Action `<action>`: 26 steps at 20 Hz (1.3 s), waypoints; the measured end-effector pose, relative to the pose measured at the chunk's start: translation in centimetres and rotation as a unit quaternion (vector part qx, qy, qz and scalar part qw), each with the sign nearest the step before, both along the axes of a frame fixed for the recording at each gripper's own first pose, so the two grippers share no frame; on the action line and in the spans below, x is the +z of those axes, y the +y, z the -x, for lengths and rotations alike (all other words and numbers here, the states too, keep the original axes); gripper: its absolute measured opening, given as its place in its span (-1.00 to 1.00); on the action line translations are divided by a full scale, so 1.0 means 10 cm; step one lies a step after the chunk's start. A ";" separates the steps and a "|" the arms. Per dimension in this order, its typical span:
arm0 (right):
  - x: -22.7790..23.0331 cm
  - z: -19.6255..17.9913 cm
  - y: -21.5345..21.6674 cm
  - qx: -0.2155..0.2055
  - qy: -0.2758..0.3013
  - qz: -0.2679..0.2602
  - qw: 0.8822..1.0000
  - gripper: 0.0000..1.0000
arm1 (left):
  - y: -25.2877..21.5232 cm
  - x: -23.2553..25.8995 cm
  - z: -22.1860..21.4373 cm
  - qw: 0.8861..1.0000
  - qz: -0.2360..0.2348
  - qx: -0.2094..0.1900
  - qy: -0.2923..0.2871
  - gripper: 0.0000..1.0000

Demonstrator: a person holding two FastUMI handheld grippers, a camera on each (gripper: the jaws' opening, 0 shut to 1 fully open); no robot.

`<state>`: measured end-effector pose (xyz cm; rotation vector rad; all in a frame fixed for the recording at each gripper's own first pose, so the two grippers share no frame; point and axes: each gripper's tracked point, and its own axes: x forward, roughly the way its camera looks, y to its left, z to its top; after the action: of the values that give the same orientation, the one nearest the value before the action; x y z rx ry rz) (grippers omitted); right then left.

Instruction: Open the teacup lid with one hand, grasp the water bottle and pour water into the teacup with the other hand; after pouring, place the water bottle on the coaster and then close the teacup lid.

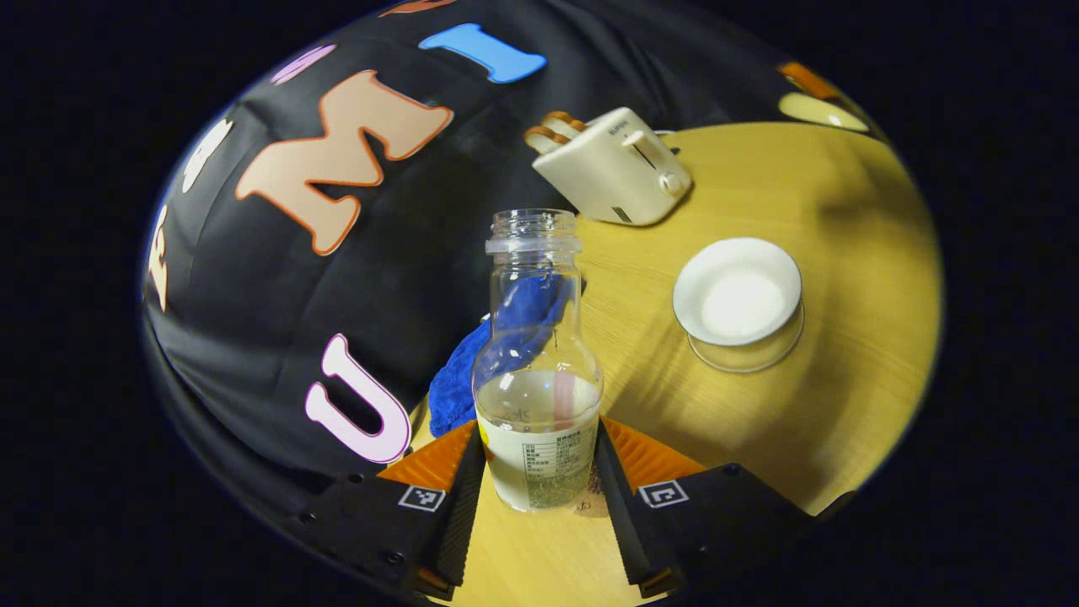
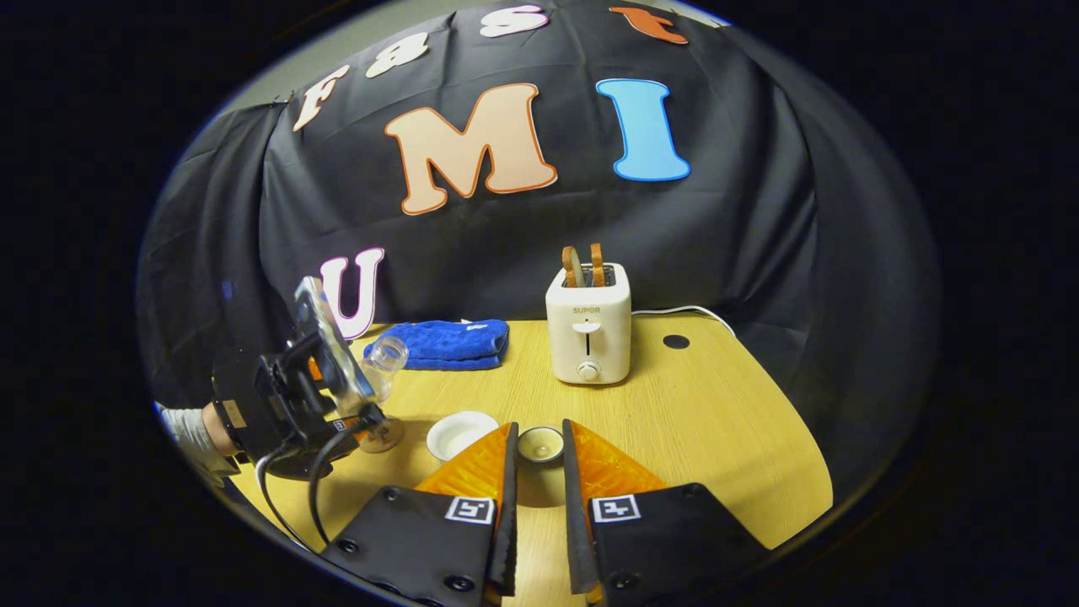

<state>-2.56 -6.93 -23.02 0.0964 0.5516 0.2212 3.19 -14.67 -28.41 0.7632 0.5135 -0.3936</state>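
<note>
A clear, capless water bottle (image 1: 539, 371), part full, stands between the fingers of my left gripper (image 1: 539, 430), which is shut on its labelled body. The right gripper view shows that bottle (image 2: 383, 361) leaning toward the cup in the left gripper (image 2: 337, 396), its base low by the table; contact is unclear. The white teacup (image 1: 738, 299) sits open on a glass saucer (image 1: 750, 356), to the right of the bottle. In the right gripper view the teacup (image 2: 461, 434) lies just left of my right gripper (image 2: 539, 430), which is shut on the small round lid (image 2: 540, 444).
A cream toaster (image 2: 588, 335) with two slices in it stands at the back of the wooden table (image 2: 716, 421). A folded blue cloth (image 2: 442, 344) lies back left, and a small dark round disc (image 2: 675, 341) sits right of the toaster. A sleeved hand (image 2: 198, 434) holds the left gripper.
</note>
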 end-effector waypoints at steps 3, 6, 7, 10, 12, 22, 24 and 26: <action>0.00 0.03 0.04 0.003 0.004 0.007 1.000 -0.39 | 0.02 0.00 -0.04 0.997 0.068 0.036 -0.007 0.36; 0.01 0.04 0.11 0.014 0.000 0.021 1.000 -0.39 | 0.03 0.03 -0.07 0.988 0.137 0.063 -0.023 0.35; 0.01 0.05 0.13 0.017 0.002 0.022 1.000 -0.39 | 0.03 0.04 -0.09 0.984 0.160 0.068 -0.026 0.38; 0.01 0.09 0.24 0.026 0.004 0.022 0.999 -0.45 | 0.05 0.00 -0.10 0.976 0.197 0.091 -0.031 0.36; 0.02 0.11 0.30 0.036 0.004 0.026 0.999 -0.51 | 0.04 -0.05 -0.09 0.971 0.217 0.100 -0.024 0.34; 0.05 0.14 0.37 0.050 0.004 0.028 0.998 -0.51 | 0.11 -0.16 -0.10 0.954 0.265 0.138 -0.020 0.39; 0.05 0.14 0.39 0.050 0.003 0.025 0.998 -0.45 | 0.15 -0.16 -0.08 0.953 0.268 0.142 -0.020 0.39; 0.06 0.15 0.42 0.052 0.003 0.022 0.998 -0.44 | 0.18 -0.14 0.01 0.953 0.269 0.141 -0.018 0.41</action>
<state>-4.02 -2.75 -22.46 0.0248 0.5684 0.3097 3.14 -12.90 -29.83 0.1640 0.4446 -0.2350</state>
